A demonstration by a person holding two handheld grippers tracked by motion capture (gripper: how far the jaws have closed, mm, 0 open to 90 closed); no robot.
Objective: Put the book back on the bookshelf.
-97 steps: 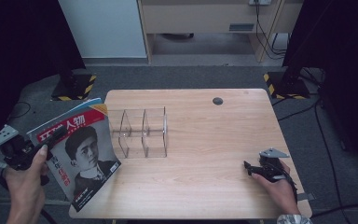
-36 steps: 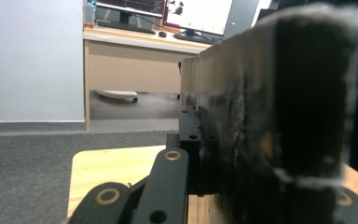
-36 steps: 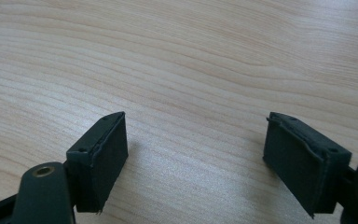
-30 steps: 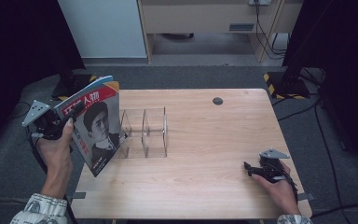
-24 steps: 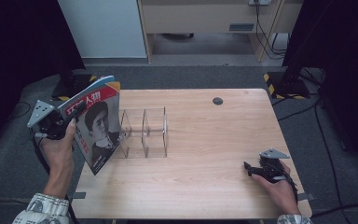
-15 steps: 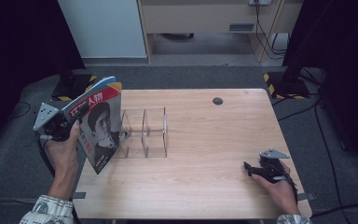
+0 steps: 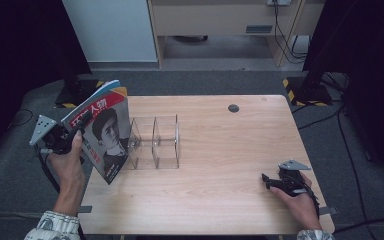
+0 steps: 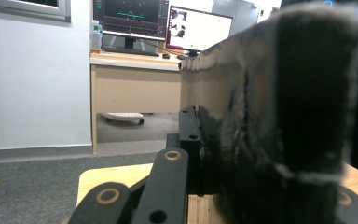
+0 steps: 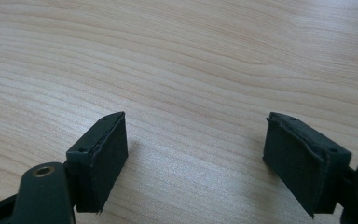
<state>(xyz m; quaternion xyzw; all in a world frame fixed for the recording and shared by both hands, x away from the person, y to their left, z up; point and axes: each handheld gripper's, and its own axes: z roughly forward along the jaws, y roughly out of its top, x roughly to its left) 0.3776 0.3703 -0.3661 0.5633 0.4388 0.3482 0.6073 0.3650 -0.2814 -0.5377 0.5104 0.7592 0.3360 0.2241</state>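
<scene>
wood table (image 7: pixel 220 200) right half bare | left gripper (image 7: pixel 60 140) jaws clamp magazine (image 7: pixel 105 132) at left edge | right gripper (image 7: pixel 280 181) jaws apart

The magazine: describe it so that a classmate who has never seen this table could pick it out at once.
Start at the wooden table and go to its left edge, beside the clear acrylic divider rack. There the left gripper holds the magazine up on edge. It alone is printed: red title band, portrait cover.

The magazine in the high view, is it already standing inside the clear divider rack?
No. The magazine is held tilted by the left gripper at the table's left edge, beside the clear divider rack, not in its slots.
</scene>
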